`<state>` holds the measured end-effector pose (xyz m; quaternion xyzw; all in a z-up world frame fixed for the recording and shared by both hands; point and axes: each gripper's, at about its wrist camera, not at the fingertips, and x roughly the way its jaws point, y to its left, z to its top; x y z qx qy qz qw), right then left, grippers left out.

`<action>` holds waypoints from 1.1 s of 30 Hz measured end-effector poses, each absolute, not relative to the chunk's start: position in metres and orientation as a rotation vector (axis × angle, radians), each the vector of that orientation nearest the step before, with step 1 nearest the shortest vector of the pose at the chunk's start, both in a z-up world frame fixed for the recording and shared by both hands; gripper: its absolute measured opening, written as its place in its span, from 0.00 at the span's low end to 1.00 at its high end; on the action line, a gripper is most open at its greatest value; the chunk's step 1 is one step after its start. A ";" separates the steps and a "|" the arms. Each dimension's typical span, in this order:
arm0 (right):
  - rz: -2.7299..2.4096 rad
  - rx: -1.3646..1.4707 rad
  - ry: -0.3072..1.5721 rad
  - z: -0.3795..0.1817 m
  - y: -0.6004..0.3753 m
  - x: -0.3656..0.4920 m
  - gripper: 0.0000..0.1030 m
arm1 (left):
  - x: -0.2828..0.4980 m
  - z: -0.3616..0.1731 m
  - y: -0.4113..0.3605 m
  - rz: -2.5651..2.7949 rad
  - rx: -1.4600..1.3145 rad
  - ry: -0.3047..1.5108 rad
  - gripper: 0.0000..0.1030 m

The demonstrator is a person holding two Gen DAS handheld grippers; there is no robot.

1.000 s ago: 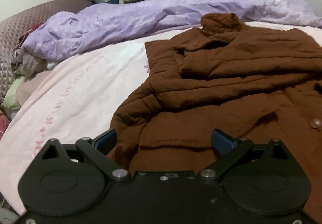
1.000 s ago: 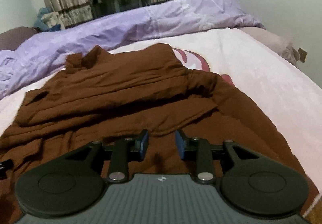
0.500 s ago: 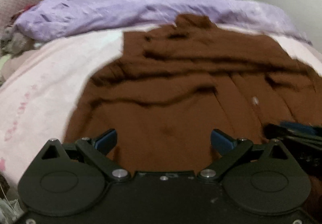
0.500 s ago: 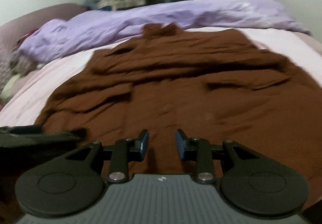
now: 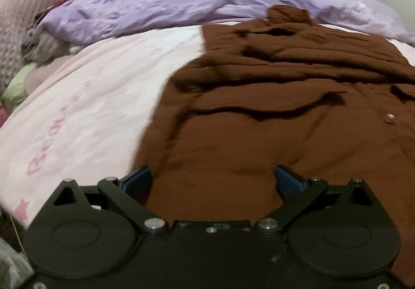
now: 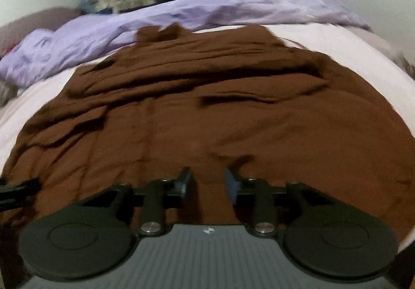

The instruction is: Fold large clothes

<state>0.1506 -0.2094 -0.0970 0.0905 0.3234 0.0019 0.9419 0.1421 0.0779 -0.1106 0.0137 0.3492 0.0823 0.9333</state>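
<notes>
A large brown garment (image 5: 285, 107) lies spread and rumpled across a pale pink bed sheet (image 5: 90, 107), its collar at the far end touching a bunched lilac duvet (image 5: 155, 8). The left gripper (image 5: 212, 180) hovers over the garment's near left edge, its blue-padded fingers spread wide. The right gripper (image 6: 207, 182) sits over the garment's near middle, fingers a narrow gap apart, pinching nothing.

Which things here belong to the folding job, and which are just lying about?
Job:
- brown coat, spread across the bed
- left tool, jaws wide open over the coat's near edge
- right tool, narrow gap, nothing gripped

Lying about:
- purple duvet behind the coat
- pink sheet
- clothes heap at far left
</notes>
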 end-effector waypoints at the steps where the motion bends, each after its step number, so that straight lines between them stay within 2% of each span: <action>1: -0.008 0.204 0.655 -0.097 -0.221 0.149 0.31 | 0.142 -0.111 0.086 0.190 0.025 0.716 1.00; 5: -0.177 0.149 0.627 -0.095 -0.257 0.139 0.30 | 0.139 -0.112 0.109 0.205 0.020 0.727 1.00; 8: -0.293 0.150 0.607 -0.098 -0.289 0.130 0.21 | 0.136 -0.111 0.108 0.226 0.073 0.720 1.00; 12: -0.364 0.200 0.591 -0.102 -0.315 0.120 0.16 | 0.136 -0.110 0.106 0.239 0.088 0.719 1.00; 13: -0.361 0.222 0.590 -0.102 -0.315 0.119 0.17 | 0.134 -0.109 0.103 0.248 0.084 0.716 1.00; 15: -0.369 0.234 0.589 -0.099 -0.306 0.116 0.27 | 0.125 -0.102 0.090 0.248 0.108 0.700 0.99; 18: -0.275 0.241 0.563 -0.087 -0.285 0.112 0.34 | 0.117 -0.091 0.068 0.207 0.128 0.660 0.99; 22: -0.071 0.209 0.536 -0.074 -0.230 0.106 0.35 | 0.108 -0.087 0.043 0.120 0.072 0.642 1.00; 28: 0.110 0.102 0.585 -0.086 -0.153 0.122 0.35 | 0.120 -0.114 0.010 0.078 0.097 0.709 1.00; 33: 0.106 0.051 0.637 -0.100 -0.132 0.127 0.35 | 0.121 -0.115 0.022 0.071 0.041 0.708 1.00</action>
